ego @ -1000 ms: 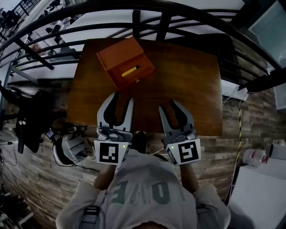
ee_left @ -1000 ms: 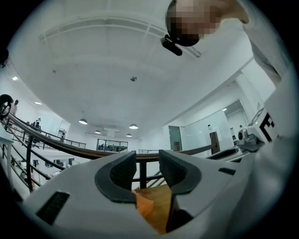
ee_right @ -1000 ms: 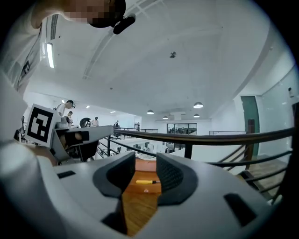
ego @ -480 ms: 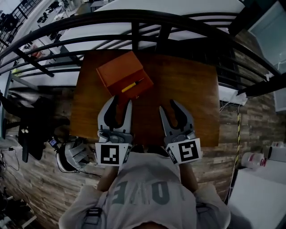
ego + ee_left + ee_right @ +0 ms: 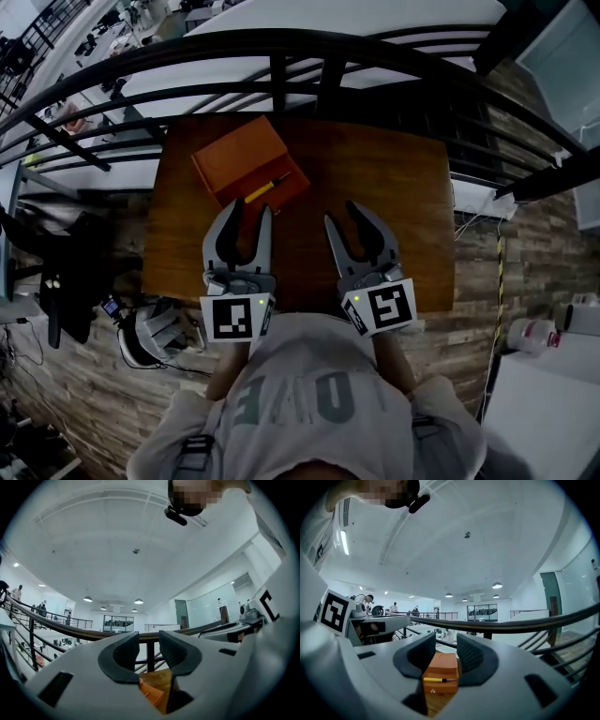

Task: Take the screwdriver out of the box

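Note:
An orange box [image 5: 239, 161] stands on the wooden table [image 5: 394, 216] at its far left. A screwdriver [image 5: 263, 189] with a yellow handle lies across the near part of the box. My left gripper [image 5: 249, 214] is open just short of the box's near edge, empty. In the left gripper view, an orange corner of the box [image 5: 152, 693] shows between the left gripper's [image 5: 149, 644] jaws. My right gripper [image 5: 343, 216] is open and empty to the right of the box. The right gripper [image 5: 446, 651] view frames the box [image 5: 440, 665] and the screwdriver [image 5: 436, 679] between its jaws.
A black railing [image 5: 281, 52] runs along the far side of the table. A white power strip [image 5: 480, 201] lies off the table's right edge. A helmet-like object [image 5: 150, 328] and dark gear [image 5: 66, 272] sit on the floor at left.
Both grippers have moved forward over the table toward the box, the left one now close to its near edge. Both have stayed open.

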### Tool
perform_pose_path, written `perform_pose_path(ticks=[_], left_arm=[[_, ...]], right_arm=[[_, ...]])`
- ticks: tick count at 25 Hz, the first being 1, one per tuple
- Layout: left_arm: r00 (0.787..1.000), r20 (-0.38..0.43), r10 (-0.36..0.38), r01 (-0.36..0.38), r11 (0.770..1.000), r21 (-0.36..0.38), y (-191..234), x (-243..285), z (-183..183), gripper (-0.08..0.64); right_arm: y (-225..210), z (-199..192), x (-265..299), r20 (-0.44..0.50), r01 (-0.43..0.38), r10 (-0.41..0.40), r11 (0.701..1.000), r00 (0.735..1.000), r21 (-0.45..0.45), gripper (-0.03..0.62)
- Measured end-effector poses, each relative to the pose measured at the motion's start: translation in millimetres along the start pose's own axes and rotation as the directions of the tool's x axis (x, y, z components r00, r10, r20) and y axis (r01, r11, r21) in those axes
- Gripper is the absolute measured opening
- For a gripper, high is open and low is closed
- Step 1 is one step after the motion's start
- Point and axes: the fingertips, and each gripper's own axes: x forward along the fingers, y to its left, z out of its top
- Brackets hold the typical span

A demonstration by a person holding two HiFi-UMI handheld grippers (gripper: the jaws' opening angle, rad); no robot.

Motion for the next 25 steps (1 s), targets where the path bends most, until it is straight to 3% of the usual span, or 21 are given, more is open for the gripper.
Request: perform_pose_path(ticks=[11,16,25], left_arm=[[0.997,-0.081,-0.011,0.011,1.0,-0.002,-9.3,11.8,-19.1,0.11],[0.997,-0.082,-0.007,0.007,1.0,-0.001,-11.5,19.1,-23.6,0.092],[0.991,-0.123,0.048,-0.05,0.999,-0.015,-6.5,18.9,-38.1,0.092]], right_arm=[[-15.8,-4.2,10.5,0.003,-0.002,0.002,1.0,1.0,0.024,0.126],[-23.5,-7.5,13.3,-0.005,-0.01,0.01,0.999,1.0,0.033,0.107],[-29.7,-18.2,22.7,-0.039,-0.056,0.056,0.998,0.998,0.015,0.107]])
